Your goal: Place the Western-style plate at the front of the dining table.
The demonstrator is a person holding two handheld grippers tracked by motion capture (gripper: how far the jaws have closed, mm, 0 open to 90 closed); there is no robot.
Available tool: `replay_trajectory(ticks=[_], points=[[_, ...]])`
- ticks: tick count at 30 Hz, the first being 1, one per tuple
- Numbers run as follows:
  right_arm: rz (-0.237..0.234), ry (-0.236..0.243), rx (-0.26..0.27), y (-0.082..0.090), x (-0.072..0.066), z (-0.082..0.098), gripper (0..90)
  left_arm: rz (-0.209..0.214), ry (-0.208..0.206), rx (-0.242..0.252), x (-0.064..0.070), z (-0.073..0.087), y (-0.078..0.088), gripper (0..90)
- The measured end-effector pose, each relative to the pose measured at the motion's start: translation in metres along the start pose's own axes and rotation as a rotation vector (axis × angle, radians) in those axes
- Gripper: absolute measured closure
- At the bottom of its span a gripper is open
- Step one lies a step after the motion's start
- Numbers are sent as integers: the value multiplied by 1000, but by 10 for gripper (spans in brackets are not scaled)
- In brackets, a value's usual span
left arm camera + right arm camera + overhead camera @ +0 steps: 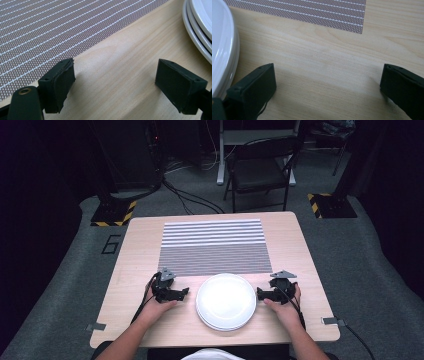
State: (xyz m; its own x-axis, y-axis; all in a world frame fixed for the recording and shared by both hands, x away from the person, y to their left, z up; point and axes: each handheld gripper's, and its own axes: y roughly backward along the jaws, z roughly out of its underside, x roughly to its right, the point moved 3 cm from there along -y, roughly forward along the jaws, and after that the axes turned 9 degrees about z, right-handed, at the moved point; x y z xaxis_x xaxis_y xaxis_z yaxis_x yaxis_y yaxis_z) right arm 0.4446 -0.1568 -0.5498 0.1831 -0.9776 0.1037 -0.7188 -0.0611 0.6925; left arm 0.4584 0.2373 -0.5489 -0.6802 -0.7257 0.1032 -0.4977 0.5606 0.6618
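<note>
We held the left tongs (186,292) and the right tongs (259,294) spread wide with nothing between them, one on each side of the stack of white plates (226,300) resting at the near middle of the worktop (135,250), just in front of the striped mat (215,245). We judged the glossy rims the danger: a shallow pinch could slip, or lift only the top plate.

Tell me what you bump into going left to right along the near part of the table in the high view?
Left black two-jaw gripper → stack of round white plates → right black two-jaw gripper.
</note>
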Motion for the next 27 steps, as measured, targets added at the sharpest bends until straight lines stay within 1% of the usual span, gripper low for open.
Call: replay_trajectory(ticks=[2,8,22,23,24,25,26,27], points=[[0,-1,0,0,0,0,0,5,3,4,0,0,0,157],[-1,0,1,0,0,0,0,-1,1,-1,0,0,0,157],[0,2,3,0,0,0,1,3,4,3,0,0,0,158],[-4,-6,11,1,0,0,50,4,5,2,-1,0,0,162],[-4,-6,11,1,0,0,50,4,5,2,-1,0,0,169],[0,-5,23,2,1,0,84,0,12,8,0,0,0,169],[10,-16,37,4,2,1,156,-6,11,11,-1,0,1,197],[17,-20,41,4,3,1,178,-12,14,14,-2,0,2,230]])
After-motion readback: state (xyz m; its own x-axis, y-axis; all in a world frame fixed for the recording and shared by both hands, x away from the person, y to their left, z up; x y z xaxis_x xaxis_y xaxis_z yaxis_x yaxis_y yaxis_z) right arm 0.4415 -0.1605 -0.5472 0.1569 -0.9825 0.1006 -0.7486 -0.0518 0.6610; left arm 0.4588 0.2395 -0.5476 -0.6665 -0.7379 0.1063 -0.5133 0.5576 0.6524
